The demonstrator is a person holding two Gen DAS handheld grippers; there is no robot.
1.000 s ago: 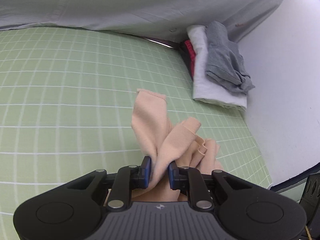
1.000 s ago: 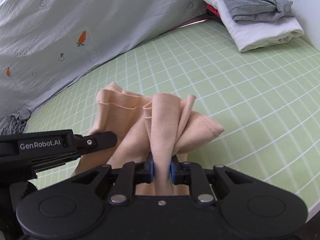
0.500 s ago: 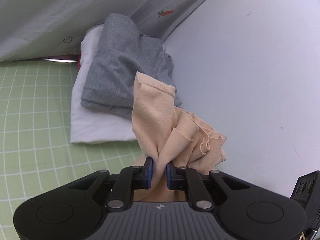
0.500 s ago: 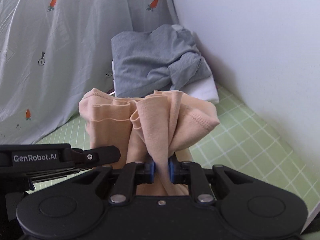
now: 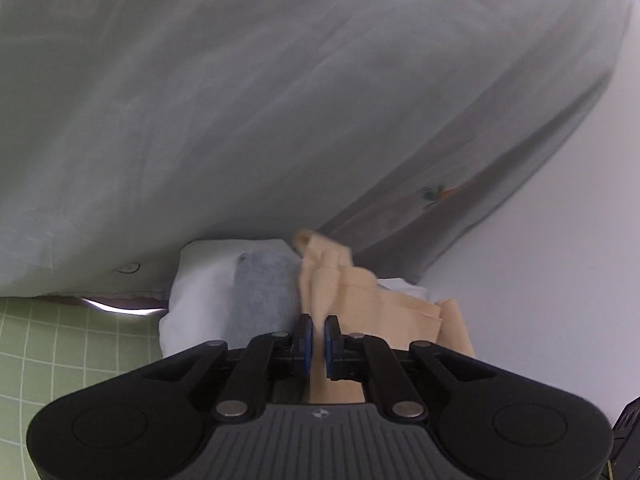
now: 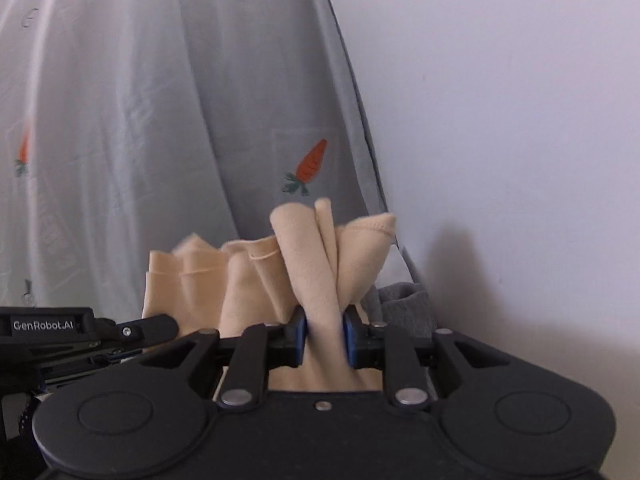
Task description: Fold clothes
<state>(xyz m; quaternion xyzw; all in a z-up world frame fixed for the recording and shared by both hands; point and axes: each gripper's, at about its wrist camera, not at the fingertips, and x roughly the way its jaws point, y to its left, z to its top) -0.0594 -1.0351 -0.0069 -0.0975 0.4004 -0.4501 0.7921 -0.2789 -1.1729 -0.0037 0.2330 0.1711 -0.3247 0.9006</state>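
Nearest, the left gripper [image 5: 316, 338] is clamped on the peach garment [image 5: 360, 300]. The right gripper [image 6: 324, 340], its jaws just easing wider, also grips it. At twelve o'clock waits the clothes stack [image 5: 256, 292]; lower both ends evenly before releasing.

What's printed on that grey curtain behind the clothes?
Small orange carrots with green tops on the pale grey curtain, clearest in the right wrist view.
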